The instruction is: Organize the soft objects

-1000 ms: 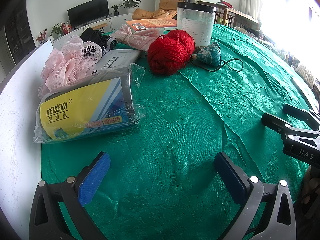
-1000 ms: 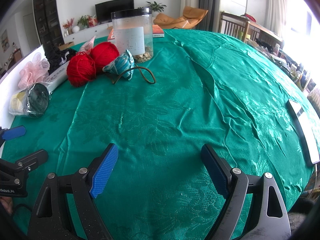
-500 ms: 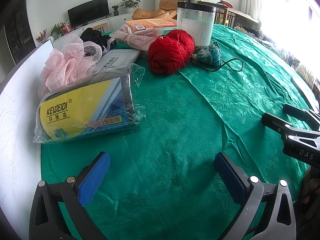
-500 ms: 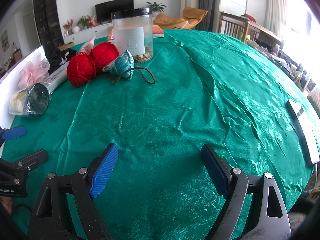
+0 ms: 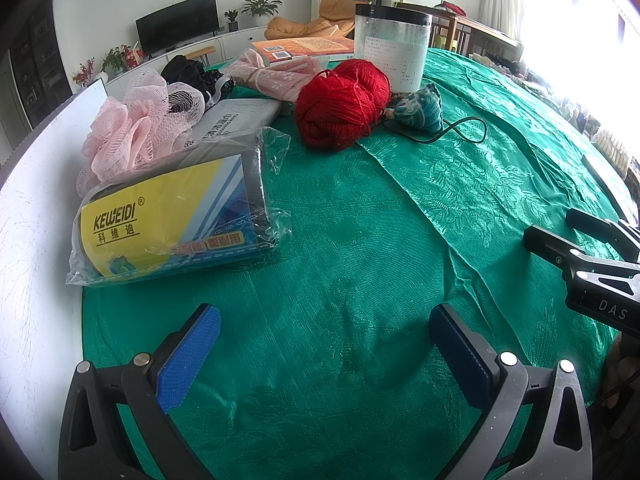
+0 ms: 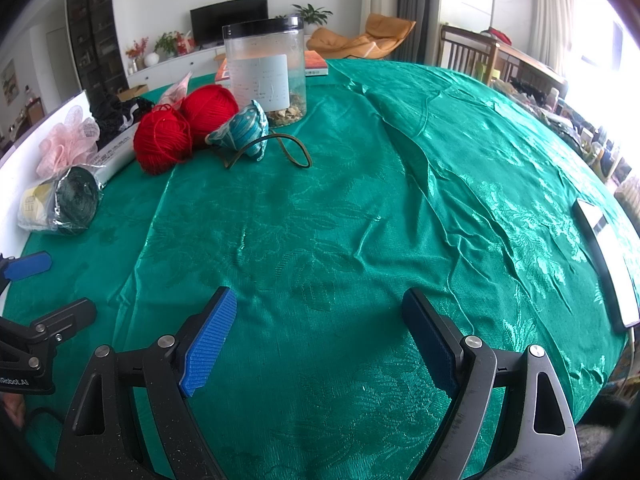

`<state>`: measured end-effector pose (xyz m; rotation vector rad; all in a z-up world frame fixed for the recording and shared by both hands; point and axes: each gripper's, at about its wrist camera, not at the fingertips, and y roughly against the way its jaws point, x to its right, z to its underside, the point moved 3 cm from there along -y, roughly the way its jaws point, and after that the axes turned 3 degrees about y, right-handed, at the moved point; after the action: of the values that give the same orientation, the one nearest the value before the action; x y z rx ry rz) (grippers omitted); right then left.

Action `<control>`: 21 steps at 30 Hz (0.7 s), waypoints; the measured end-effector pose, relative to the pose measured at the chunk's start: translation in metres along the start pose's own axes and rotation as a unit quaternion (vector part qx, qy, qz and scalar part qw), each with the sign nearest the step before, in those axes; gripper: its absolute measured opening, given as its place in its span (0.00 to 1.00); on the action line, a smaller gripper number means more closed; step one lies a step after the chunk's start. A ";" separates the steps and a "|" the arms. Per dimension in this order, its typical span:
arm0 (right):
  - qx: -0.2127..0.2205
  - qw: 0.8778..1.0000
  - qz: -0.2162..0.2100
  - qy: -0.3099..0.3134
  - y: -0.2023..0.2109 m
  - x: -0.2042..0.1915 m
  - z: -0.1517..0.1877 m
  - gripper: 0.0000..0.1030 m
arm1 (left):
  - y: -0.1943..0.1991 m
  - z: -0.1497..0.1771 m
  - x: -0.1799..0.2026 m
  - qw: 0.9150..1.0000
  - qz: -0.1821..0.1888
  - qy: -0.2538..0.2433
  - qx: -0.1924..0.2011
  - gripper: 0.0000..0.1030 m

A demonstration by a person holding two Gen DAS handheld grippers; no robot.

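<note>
Both grippers idle over green-cloth desk [image 5: 360, 240], fingers wide, nothing held.
Left wrist: left gripper [image 5: 324, 344] spread above bare cloth; bagged yellow-blue roll [image 5: 172, 220], pink mesh bath pouf [image 5: 132, 128], red yarn balls [image 5: 340, 104], teal fabric pouch with cord [image 5: 420, 110] further back. Right wrist: right gripper [image 6: 316, 332] spread, empty; yarn and pouch at far left beside clear plastic jar with black lid [image 6: 266, 68].

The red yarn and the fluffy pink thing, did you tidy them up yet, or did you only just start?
Nothing looks tidied yet. The red yarn, pink bath pouf, teal fabric pouch and bagged yellow roll all lie loose on the green tablecloth. Nothing is in hand: the left gripper and right gripper are both open and empty. All the sorting is left.
</note>
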<state>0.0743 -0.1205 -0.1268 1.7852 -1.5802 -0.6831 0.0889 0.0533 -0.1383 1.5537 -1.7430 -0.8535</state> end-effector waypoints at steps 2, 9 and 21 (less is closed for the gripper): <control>0.000 1.000 0.000 0.000 0.000 0.000 0.000 0.84 | 0.000 0.000 0.000 1.000 0.000 0.000 0.000 1.00; 0.000 1.000 0.000 0.000 0.000 0.000 0.000 0.84 | 0.000 0.000 0.000 1.000 0.000 0.000 0.000 1.00; -0.018 1.000 -0.015 0.014 -0.001 -0.002 -0.006 0.85 | 0.034 0.028 0.000 0.999 0.040 0.019 -0.023 1.00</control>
<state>0.0793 -0.1181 -0.1230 1.7871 -1.5165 -0.6945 0.0471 0.0576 -0.1270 1.4519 -1.7355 -0.8142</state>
